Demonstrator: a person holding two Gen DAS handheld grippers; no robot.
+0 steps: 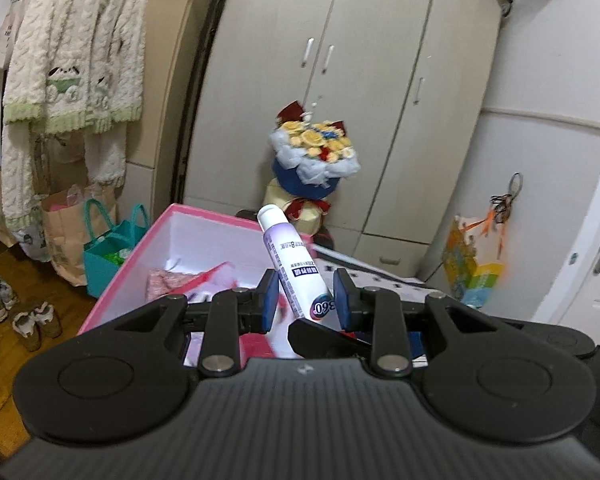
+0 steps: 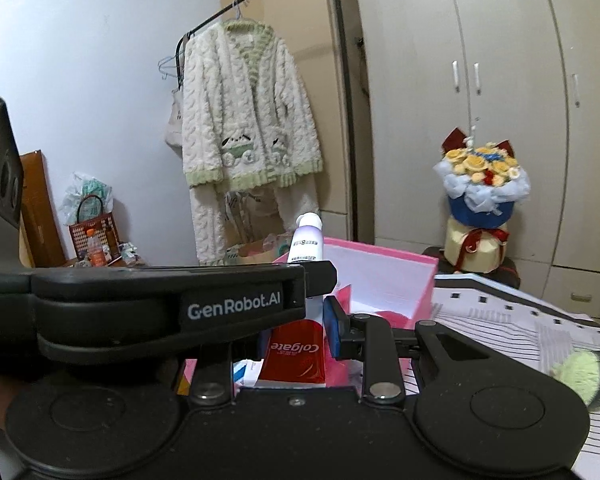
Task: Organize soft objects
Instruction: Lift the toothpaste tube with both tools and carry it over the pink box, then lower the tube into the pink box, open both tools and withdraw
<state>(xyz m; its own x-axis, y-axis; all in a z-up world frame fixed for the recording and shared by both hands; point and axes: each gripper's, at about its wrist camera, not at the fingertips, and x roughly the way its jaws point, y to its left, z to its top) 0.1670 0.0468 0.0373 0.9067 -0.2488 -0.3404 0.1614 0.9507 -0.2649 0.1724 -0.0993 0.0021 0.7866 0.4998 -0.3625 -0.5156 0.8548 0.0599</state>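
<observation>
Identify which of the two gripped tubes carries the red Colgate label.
The tube in the right gripper; the left gripper holds a white, purple-tinted tube.

"Colgate" on red tube [image 2: 294,354], "GenRobot.AI" on black tool body [image 2: 168,300], "360°" on white tube [image 1: 296,268]

The bed [image 2: 540,320], under a striped sheet, carried a pink box [image 2: 384,276] and a green fuzzy thing [image 2: 580,372] near its right edge.

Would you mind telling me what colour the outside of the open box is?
Pink outside, white inside: the box shows best in the right wrist view.
</observation>
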